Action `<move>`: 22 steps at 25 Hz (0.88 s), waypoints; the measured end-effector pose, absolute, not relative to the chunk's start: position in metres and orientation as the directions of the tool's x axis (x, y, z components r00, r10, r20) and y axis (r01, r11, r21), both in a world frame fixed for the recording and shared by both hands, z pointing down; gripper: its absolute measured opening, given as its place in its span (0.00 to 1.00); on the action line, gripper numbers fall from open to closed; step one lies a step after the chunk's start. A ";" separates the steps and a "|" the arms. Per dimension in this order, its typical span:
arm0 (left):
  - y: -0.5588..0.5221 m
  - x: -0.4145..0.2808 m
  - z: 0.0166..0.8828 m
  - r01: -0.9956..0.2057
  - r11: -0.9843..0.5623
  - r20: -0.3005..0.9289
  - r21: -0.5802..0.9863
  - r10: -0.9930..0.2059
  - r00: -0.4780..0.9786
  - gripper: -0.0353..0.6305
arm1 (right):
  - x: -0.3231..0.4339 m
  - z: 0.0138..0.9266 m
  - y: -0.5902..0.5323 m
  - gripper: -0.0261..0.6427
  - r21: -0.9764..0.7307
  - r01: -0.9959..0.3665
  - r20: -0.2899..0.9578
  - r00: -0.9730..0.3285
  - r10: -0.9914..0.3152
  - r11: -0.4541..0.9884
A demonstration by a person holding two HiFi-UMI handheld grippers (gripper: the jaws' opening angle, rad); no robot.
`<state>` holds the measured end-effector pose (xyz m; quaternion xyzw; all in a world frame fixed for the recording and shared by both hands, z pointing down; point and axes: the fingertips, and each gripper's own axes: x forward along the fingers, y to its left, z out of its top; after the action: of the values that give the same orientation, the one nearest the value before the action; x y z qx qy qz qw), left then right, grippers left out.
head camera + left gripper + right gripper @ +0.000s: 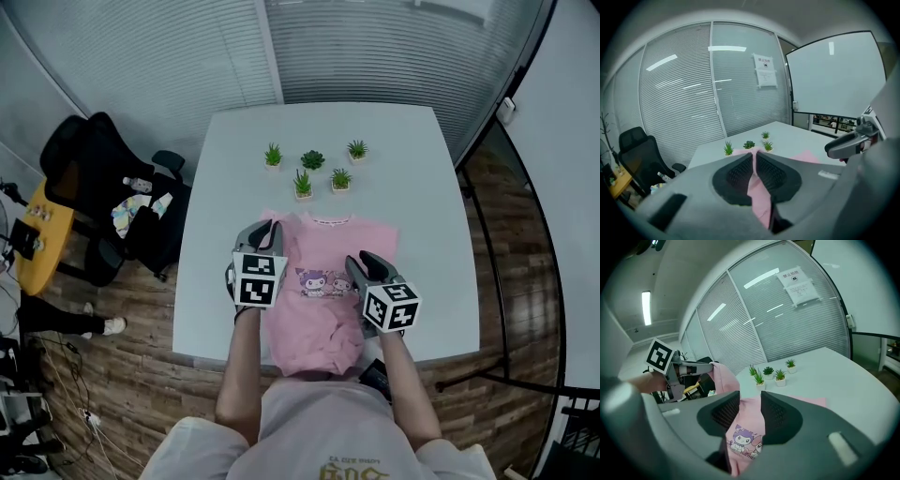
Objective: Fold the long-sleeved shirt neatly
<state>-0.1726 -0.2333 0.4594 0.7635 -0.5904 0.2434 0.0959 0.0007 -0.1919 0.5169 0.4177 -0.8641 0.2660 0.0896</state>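
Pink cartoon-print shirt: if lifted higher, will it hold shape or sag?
Likely floppy: the pink cartoon-print shirt hangs in soft folds from the left gripper and right gripper. Probably light: thin fabric bunches between both. Its hem overhangs the white table, so it may slide.

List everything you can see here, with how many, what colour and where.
table: one, white, in front of the person
pink shirt: one, pink with a cartoon print, near edge of the table, hem hanging off
potted plants: five, green in white pots, far side of the table
office chair: one, black, left of the table
whiteboard: one, white, right of the glass wall
paper notice: one, white, on the glass wall
left gripper: one, grey, shut on the shirt's fabric
right gripper: one, grey, holding the shirt's printed part
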 end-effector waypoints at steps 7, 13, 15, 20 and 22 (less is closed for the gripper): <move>-0.245 -0.124 0.481 -0.933 -0.341 0.494 -0.111 -0.834 0.246 0.10 | 0.026 0.525 -0.191 0.25 -0.383 -0.799 0.396 -0.595 -0.699 0.463; -0.249 -0.080 0.508 -0.903 -0.420 0.534 -0.093 -0.786 0.311 0.11 | 0.045 0.534 -0.189 0.25 -0.386 -0.819 0.414 -0.566 -0.713 0.425; -0.250 -0.067 0.518 -0.894 -0.439 0.546 -0.091 -0.772 0.324 0.11 | 0.051 0.536 -0.189 0.25 -0.386 -0.824 0.422 -0.558 -0.715 0.415; -0.251 -0.040 0.549 -0.869 -0.481 0.583 -0.112 -0.740 0.334 0.11 | 0.067 0.545 -0.183 0.25 -0.383 -0.838 0.444 -0.536 -0.718 0.389; -0.252 -0.030 0.561 -0.859 -0.499 0.599 -0.115 -0.725 0.341 0.12 | 0.075 0.549 -0.181 0.25 -0.383 -0.844 0.455 -0.526 -0.718 0.375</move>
<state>-0.0301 -0.2518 0.5612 0.8113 -0.4880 0.3024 0.1109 0.0749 -0.1812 0.5490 0.4750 -0.8224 0.2945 0.1065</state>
